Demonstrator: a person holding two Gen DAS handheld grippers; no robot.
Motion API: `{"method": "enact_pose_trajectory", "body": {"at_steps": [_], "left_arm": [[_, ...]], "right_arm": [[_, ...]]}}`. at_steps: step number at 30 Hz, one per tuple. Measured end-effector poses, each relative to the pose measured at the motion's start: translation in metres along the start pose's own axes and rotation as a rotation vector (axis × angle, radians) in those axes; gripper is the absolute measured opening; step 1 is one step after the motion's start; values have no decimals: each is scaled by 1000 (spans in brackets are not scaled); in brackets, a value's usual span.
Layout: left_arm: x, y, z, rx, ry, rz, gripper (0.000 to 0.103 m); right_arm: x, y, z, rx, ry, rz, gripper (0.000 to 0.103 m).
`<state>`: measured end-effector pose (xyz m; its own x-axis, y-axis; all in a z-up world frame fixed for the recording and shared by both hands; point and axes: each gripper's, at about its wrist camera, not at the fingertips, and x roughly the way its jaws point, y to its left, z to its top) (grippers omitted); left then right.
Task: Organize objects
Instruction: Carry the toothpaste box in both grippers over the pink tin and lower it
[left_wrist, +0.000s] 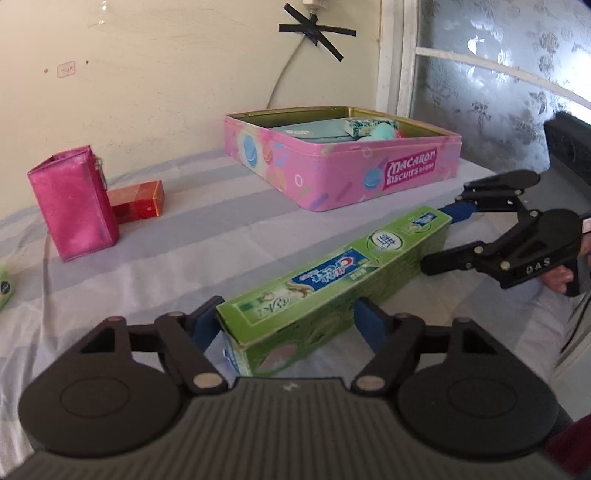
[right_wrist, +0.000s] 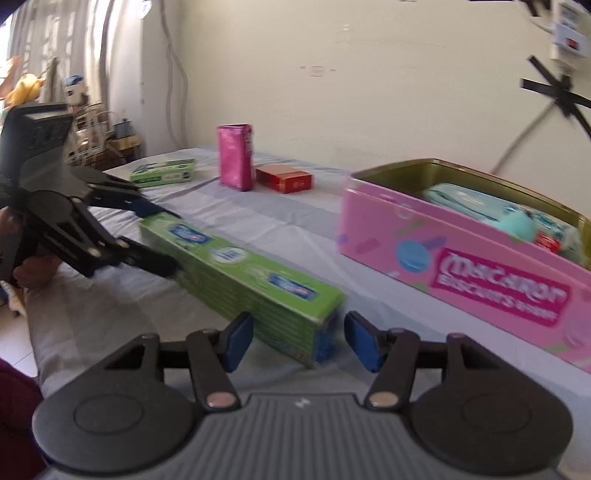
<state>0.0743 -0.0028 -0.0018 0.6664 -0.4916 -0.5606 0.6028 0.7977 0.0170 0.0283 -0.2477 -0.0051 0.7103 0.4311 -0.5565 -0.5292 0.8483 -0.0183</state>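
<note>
A long green toothpaste box (left_wrist: 332, 273) (right_wrist: 240, 273) lies aslant on the striped cloth, in front of an open pink biscuit tin (left_wrist: 343, 173) (right_wrist: 461, 266). My left gripper (left_wrist: 286, 325) (right_wrist: 168, 240) has one end of the box between its blue pads, and both pads look pressed against it. At the box's other end my right gripper (right_wrist: 301, 341) (left_wrist: 436, 238) straddles the box, open, with a thin gap beside each pad. The tin holds teal packets and a small patterned box.
A shiny pink pouch (left_wrist: 74, 206) (right_wrist: 236, 155) stands upright near the wall, a red box (left_wrist: 138, 201) (right_wrist: 284, 179) beside it. A smaller green box (right_wrist: 162, 173) lies further along the cloth. A taped cable hangs on the wall. A hand (left_wrist: 557, 280) grips the right tool.
</note>
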Motion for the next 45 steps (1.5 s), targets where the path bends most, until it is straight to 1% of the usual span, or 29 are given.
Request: {"method": "enact_pose_trajectory", "body": {"at_steps": [1, 3, 6, 9, 15, 18, 20, 22, 27, 30, 32, 35, 38, 41, 45], "left_arm": [[2, -3, 1, 16, 1, 13, 79], [5, -4, 4, 14, 7, 10, 79], [11, -8, 13, 2, 17, -37, 79], [25, -29, 21, 51, 13, -63, 79], [58, -74, 42, 115, 11, -143, 79], [67, -90, 51, 142, 9, -168, 79], [67, -94, 59, 145, 2, -174, 79], [62, -96, 72, 144, -27, -173, 79], [53, -91, 117, 130, -125, -143, 79], [58, -87, 144, 129, -162, -107, 79], [65, -84, 158, 139, -182, -77, 79], [87, -74, 180, 113, -177, -50, 79], [113, -61, 198, 56, -147, -33, 79], [139, -51, 209, 17, -118, -10, 79], [169, -43, 218, -8, -76, 14, 79]], "right_arm": [[1, 1, 0, -3, -1, -17, 57], [-3, -1, -1, 8, -3, -30, 53], [-13, -6, -7, 34, 3, -62, 52], [-28, -12, -17, 50, 6, -125, 52], [-63, -43, -43, 166, 4, -230, 51], [-77, -49, -53, 189, -2, -279, 50], [-85, -52, -53, 196, -25, -305, 50], [-95, -55, -46, 200, -70, -333, 49], [-112, -72, -12, 201, -204, -385, 49], [-105, -88, 13, 172, -240, -426, 48], [-96, -100, 31, 158, -246, -445, 48], [-77, -126, 55, 155, -225, -460, 47], [-54, -156, 78, 167, -172, -473, 47], [-27, -185, 93, 186, -110, -477, 47], [2, -215, 103, 223, -30, -463, 47]]}}
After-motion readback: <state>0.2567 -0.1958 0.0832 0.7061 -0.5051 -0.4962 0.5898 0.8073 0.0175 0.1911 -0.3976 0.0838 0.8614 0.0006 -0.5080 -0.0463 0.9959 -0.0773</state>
